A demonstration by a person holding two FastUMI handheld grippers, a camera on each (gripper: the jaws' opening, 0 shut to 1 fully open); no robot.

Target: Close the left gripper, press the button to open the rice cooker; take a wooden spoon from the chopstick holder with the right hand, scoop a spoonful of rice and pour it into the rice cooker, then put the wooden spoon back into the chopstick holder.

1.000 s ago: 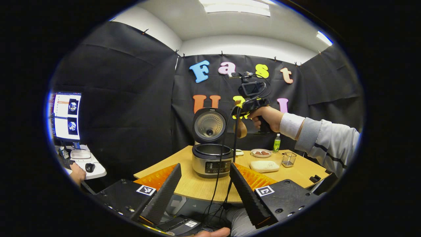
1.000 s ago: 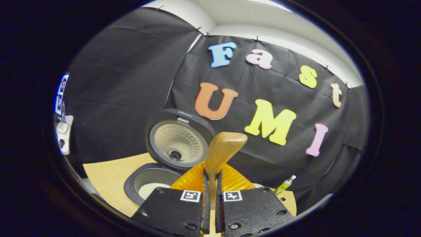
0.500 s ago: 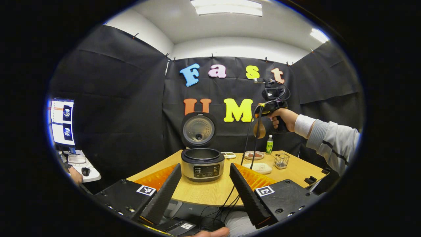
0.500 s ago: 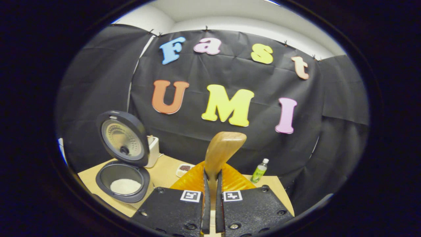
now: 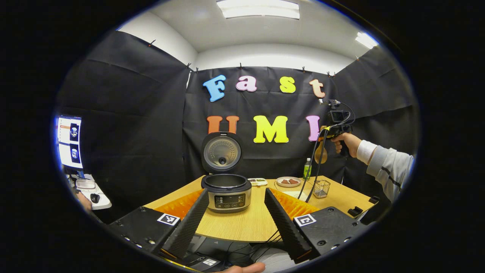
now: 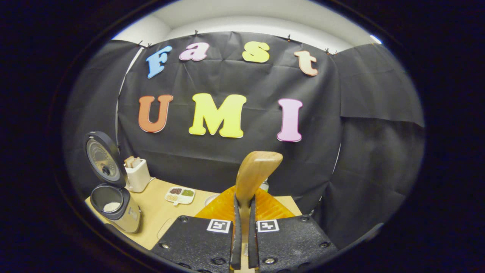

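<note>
The right claw (image 6: 242, 235) is clamped on the spoon (image 6: 254, 174), which stands up between its fingers. In the left gripper view, a hand (image 5: 346, 143) holds that claw high over the right side of the counter (image 5: 246, 222), above the wire holder (image 5: 321, 188). The left claw (image 5: 237, 216) has its fingers wide apart, holding nothing, near the counter's front edge. The cooker (image 5: 226, 191) sits on the counter with its lid up, and white rice (image 6: 111, 206) lies inside.
</note>
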